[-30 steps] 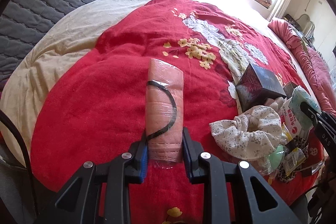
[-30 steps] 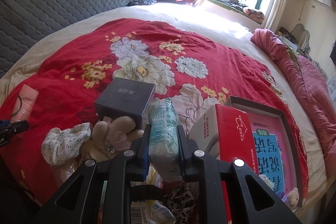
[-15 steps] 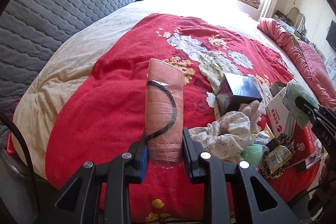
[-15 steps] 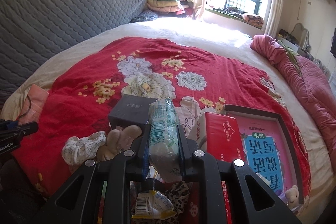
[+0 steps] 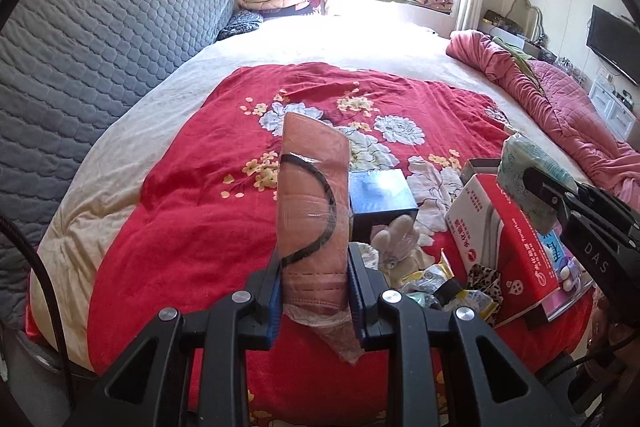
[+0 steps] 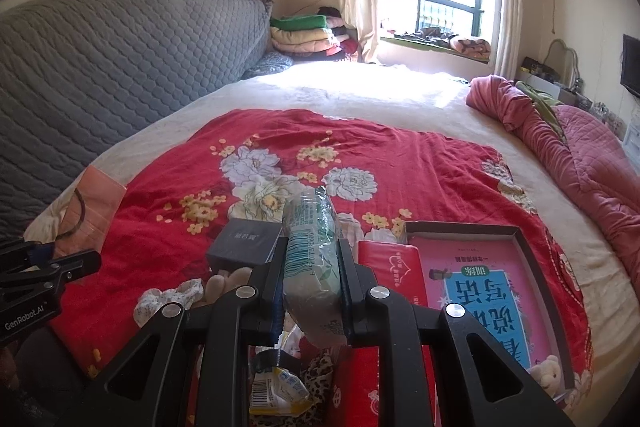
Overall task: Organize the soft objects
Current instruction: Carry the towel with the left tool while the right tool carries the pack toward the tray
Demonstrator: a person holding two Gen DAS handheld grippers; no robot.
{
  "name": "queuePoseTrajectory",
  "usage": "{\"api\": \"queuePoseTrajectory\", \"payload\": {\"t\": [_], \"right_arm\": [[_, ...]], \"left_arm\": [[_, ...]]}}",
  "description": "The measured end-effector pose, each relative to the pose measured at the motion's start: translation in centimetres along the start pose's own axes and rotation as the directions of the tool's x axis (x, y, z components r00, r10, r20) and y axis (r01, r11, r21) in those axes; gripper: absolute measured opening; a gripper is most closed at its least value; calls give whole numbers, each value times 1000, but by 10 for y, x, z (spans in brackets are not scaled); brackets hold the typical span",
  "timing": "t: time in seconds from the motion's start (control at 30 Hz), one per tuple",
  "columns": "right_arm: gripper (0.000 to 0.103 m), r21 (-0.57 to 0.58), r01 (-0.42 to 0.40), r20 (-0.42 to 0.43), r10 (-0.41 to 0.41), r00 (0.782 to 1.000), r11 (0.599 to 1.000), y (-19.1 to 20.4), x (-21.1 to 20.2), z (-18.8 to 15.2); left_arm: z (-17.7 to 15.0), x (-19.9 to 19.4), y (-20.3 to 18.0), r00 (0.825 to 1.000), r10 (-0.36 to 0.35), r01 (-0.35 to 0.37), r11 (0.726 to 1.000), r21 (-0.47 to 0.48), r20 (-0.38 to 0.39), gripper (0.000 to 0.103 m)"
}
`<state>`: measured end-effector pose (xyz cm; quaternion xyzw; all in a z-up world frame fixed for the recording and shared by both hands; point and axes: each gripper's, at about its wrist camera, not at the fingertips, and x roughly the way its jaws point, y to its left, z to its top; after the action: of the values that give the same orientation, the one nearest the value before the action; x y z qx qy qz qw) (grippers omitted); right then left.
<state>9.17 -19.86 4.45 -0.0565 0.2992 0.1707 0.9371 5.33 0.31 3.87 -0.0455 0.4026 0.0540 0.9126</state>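
My left gripper (image 5: 315, 283) is shut on a pink face mask in a clear wrapper (image 5: 314, 195), with a black ear loop showing, held upright above the red floral blanket (image 5: 192, 211). My right gripper (image 6: 312, 281) is shut on a pale green tissue pack (image 6: 310, 247) with a barcode, also lifted off the bed. From the right wrist view the mask (image 6: 94, 207) and the left gripper's black body show at the far left; in the left wrist view the tissue pack (image 5: 524, 167) shows at the right.
Near the bed's front edge lie a dark box (image 6: 244, 241), a floral scrunchie (image 6: 168, 297), a plush toy (image 5: 394, 239), snack packets (image 6: 280, 393), a red tissue box (image 5: 496, 239) and a pink book in a tray (image 6: 480, 287). A grey headboard (image 5: 80, 67) stands at left, a pink quilt (image 6: 580, 163) at right.
Both grippers have risen with their loads and tilted up, so more of the room, window and headboard shows. The items on the blanket look smaller and lower.
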Motion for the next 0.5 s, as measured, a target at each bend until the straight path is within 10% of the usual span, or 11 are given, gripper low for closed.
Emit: {"api": "queuePoseTrajectory", "payload": {"t": [0.5], "right_arm": [[22,40,-18,85,15,996,999,-23,-34,11]], "left_arm": [[31,-23,-55,998,-51,48,996,82,45,28]]}}
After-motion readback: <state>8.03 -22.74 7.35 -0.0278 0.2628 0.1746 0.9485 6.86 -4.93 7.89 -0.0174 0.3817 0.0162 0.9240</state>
